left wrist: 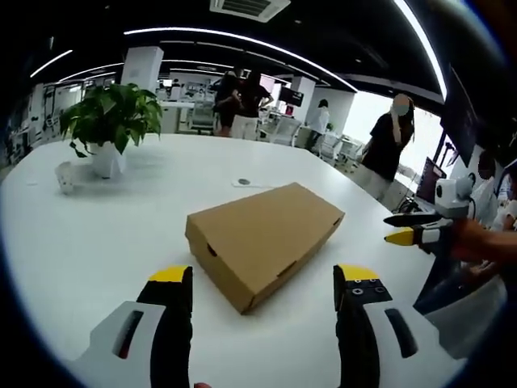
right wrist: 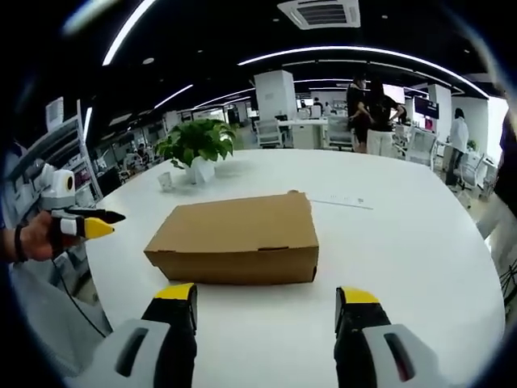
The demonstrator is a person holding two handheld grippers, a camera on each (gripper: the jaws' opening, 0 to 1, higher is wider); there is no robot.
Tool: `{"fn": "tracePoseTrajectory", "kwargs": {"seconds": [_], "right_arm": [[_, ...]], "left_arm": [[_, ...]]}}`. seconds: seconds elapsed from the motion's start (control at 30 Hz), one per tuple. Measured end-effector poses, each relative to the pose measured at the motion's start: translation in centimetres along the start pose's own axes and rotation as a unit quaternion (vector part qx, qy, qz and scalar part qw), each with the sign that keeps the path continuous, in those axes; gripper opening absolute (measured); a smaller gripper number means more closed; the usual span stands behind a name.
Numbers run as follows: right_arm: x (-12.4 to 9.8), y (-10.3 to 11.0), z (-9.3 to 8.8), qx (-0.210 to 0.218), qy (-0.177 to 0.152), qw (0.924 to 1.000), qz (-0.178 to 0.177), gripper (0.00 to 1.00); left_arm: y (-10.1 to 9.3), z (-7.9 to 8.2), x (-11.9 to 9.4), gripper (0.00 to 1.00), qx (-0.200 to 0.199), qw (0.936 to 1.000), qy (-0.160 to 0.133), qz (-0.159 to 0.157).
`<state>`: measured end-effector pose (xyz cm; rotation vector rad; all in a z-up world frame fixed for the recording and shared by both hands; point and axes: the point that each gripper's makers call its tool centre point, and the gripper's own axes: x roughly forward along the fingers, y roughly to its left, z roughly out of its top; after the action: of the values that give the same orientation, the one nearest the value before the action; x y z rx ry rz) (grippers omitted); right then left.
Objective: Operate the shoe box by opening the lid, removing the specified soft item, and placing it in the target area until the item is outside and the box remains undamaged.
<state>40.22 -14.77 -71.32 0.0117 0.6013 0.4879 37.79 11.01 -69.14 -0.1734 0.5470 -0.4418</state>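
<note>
A brown cardboard shoe box (left wrist: 262, 238) lies flat on the white table (left wrist: 97, 234) with its lid down. In the right gripper view the same box (right wrist: 238, 234) shows its long side to me. My left gripper (left wrist: 263, 276) is open, its jaws spread wide just short of the box's near corner. My right gripper (right wrist: 266, 294) is open too, a little way in front of the box's long side. Each gripper is held by a hand off the table's edge: the right gripper (left wrist: 401, 228) at the right, the left gripper (right wrist: 90, 222) at the left. The box's contents are hidden.
A potted green plant (left wrist: 109, 121) (right wrist: 196, 145) and a small white cup (left wrist: 65, 176) (right wrist: 166, 180) stand at the table's far side. A flat paper slip (left wrist: 245, 183) (right wrist: 343, 200) lies beyond the box. Several people (left wrist: 388, 145) stand in the office behind.
</note>
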Motion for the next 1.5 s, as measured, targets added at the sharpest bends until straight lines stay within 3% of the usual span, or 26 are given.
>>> {"fn": "tracePoseTrajectory", "kwargs": {"seconds": [0.8, 1.2, 1.5], "right_arm": [[8.2, -2.8, 2.4, 0.041, 0.009, 0.9987, 0.028, 0.63], [10.7, -3.9, 2.7, 0.03, 0.027, 0.9987, 0.03, 0.56], [11.5, -3.5, 2.5, 0.028, 0.031, 0.9985, 0.035, 0.45]], "left_arm": [[1.6, -1.5, 4.1, 0.7, -0.055, 0.9982, 0.016, 0.016], [2.5, -2.6, 6.7, 0.62, -0.104, 0.9939, 0.032, 0.019], [2.5, -4.0, 7.8, 0.54, -0.126, 0.9904, 0.054, 0.019]]}}
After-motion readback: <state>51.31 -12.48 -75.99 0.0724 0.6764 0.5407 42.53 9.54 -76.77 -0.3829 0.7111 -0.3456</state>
